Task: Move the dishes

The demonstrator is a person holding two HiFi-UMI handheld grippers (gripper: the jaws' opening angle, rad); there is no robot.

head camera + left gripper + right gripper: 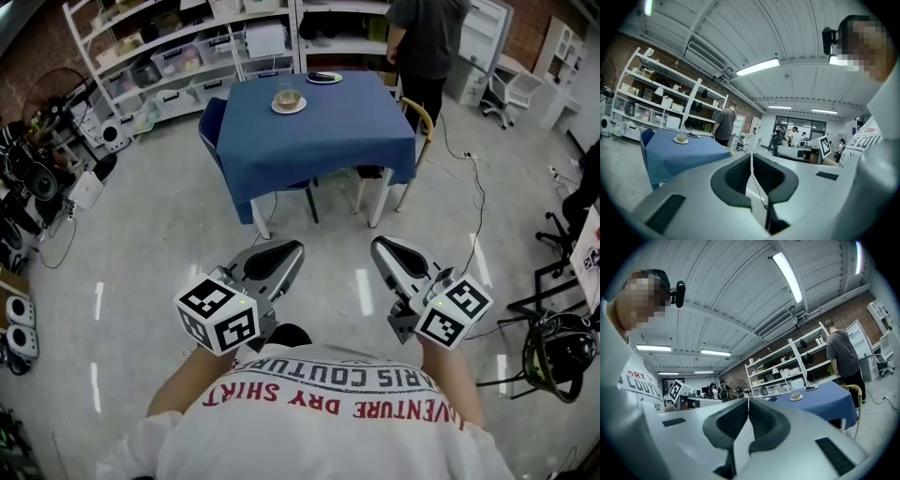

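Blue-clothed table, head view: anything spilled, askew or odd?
Nothing stands out. The beige bowl sits upright on its white saucer, the dark oval plate lies flat near the far edge, and the blue cloth looks clean.

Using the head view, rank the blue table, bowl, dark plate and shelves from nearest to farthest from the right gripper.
1. Blue table, ahead of the right gripper.
2. Bowl, mid-table.
3. Dark plate, table's far edge.
4. Shelves, behind the table.
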